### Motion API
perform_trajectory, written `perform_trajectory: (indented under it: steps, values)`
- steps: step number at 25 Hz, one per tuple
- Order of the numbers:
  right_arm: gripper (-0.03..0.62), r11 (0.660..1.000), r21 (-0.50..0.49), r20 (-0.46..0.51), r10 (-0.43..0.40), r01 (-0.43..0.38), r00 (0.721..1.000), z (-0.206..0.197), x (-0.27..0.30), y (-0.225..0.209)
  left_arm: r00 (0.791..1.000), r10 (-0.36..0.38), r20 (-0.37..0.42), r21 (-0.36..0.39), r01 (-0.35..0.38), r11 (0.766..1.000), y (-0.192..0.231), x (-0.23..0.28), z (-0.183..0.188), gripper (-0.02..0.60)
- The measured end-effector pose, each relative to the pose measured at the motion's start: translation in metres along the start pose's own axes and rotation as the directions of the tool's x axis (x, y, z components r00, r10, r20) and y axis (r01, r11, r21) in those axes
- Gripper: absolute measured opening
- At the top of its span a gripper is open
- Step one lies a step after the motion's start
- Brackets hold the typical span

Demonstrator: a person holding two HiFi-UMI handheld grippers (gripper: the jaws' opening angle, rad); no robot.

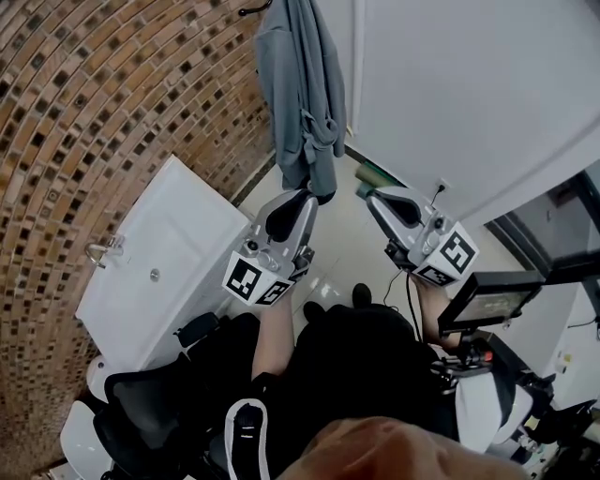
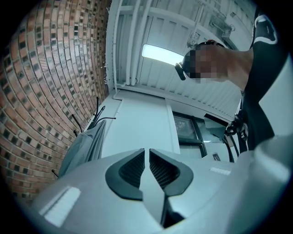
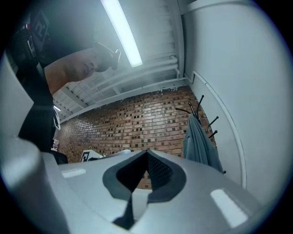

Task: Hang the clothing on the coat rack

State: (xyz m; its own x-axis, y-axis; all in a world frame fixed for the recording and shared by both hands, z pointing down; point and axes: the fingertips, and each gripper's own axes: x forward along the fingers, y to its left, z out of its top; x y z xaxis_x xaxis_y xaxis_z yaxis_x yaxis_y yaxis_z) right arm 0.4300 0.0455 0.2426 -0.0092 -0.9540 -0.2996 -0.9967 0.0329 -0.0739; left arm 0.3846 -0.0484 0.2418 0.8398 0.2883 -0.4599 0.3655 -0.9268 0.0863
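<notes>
- We judge the main step done. The grey garment (image 1: pixel 300 94) hangs from a dark hook of the coat rack (image 1: pixel 253 9), in the corner where the brick wall (image 1: pixel 103 112) meets the white wall (image 1: pixel 469 94).
- Neither gripper holds the garment. The left gripper (image 1: pixel 305 195) has its fingers drawn together with nothing between them. The same goes for the right gripper (image 1: pixel 371 195).
- In the left gripper view, the left gripper (image 2: pixel 147 151) points up past the garment (image 2: pixel 84 146), which sits off to its left and clear of the fingers. The rack's hooks (image 2: pixel 98 116) show above it.
- In the right gripper view, the right gripper (image 3: pixel 146 153) is also empty. The garment (image 3: pixel 198 141) hangs to its right, under the hooks (image 3: pixel 197 107). A few hooks stick out bare beside it.
- As for what is left, we see no other loose clothing in these views. At most we would check that the garment sits firmly on its hook, then draw back.
- The garment looks soft and fairly thick. It falls in long vertical folds, bunched narrow at the top where the hook takes it.
- A sleeve with a cuff dangles at its right side in the head view. Its lower end hangs well above the floor (image 1: pixel 347 234).
- We cannot tell which part of the garment is caught on the hook.
</notes>
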Motion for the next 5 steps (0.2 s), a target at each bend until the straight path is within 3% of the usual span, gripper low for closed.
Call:
perform_trajectory:
  steps: [5]
  values:
    - [0.002, 1.0, -0.004, -0.001, 0.003, -0.003, 1.0, 0.0005, -0.0072, -0.0073, 1.0, -0.002, -0.005, -0.003, 0.002, 1.0, -0.0052, 0.0083, -0.0062, 0.032]
